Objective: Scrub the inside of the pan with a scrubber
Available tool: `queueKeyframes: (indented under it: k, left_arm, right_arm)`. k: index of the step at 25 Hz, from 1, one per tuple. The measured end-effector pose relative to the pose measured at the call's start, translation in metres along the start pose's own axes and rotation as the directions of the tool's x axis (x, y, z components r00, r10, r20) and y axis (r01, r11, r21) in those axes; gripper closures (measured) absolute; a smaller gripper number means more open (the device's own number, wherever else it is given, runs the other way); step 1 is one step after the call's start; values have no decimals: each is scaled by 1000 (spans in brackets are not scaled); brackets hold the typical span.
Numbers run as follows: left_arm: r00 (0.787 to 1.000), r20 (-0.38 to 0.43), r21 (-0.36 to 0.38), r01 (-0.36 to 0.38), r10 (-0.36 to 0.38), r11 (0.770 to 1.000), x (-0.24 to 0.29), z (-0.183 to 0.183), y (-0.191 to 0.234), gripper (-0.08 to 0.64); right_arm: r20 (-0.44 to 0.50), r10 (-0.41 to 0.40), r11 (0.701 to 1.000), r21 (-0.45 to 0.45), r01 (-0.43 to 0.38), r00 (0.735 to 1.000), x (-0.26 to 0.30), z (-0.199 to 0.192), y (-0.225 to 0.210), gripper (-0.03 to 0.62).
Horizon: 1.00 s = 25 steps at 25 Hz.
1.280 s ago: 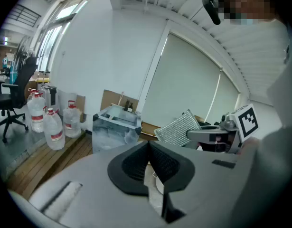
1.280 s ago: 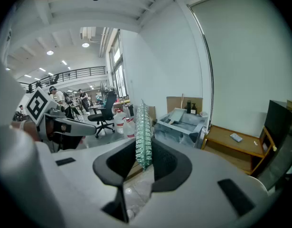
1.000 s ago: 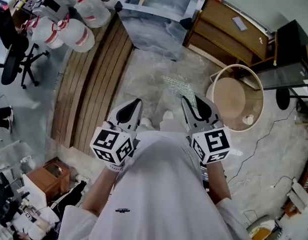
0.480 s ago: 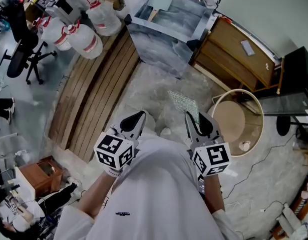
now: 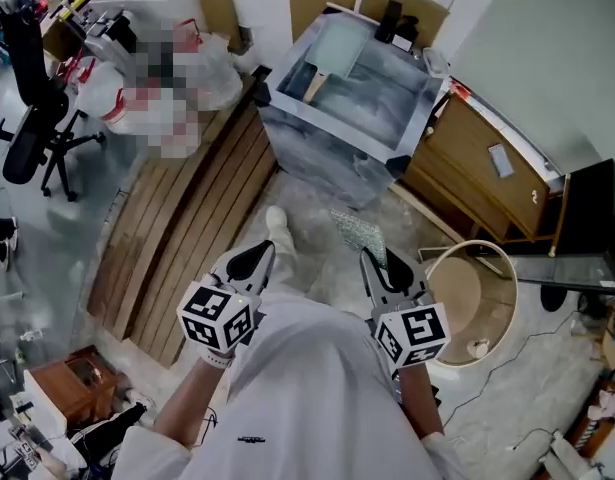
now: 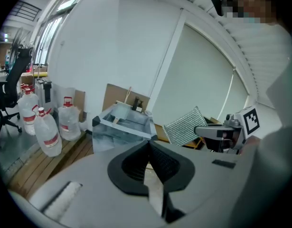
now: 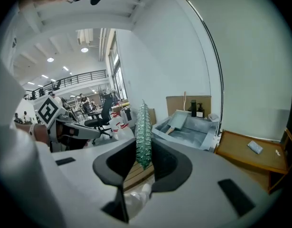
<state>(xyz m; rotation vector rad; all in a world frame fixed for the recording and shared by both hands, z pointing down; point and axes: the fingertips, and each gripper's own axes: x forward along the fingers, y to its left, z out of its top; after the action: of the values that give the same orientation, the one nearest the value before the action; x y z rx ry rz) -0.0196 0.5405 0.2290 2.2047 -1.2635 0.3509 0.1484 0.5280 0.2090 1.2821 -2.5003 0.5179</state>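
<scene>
The head view looks steeply down over the person's shirt [image 5: 317, 388] onto the left gripper [image 5: 257, 256] and right gripper [image 5: 377, 264] close below, with the sink [image 5: 327, 153] farther ahead on the floor. The left gripper view sits just behind its own jaws and faces roughly level across the room toward the sink, and it catches the right gripper at its right side. The right gripper view faces much the same way, with the scrubber [image 7: 143, 127] very near the lens and the left gripper at its left. All three views share the sink.

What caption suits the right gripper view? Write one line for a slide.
Right gripper, jaws shut on a green mesh scrubber, faces the pan lying in a grey tub.
</scene>
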Motion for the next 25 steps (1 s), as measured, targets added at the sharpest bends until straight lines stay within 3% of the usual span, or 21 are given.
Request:
queueKeyframes:
  k: [6,14,25]
  left_arm:
    - [999,-9,3,41,-41,999,62,92,88,555]
    - [992,-22,20,124,-123,992,129,184,178,555]
    - [986,-41,33,160,-159,986,195,245,213,555]
  right_arm:
    - [-34,-35,999,-16,35,999,123,80,-24,512]
    - [-45,-163,985,-61,160,986,240,158,-66,512]
    - [-80,-216,971,-117,206,973,314,196,-108,512]
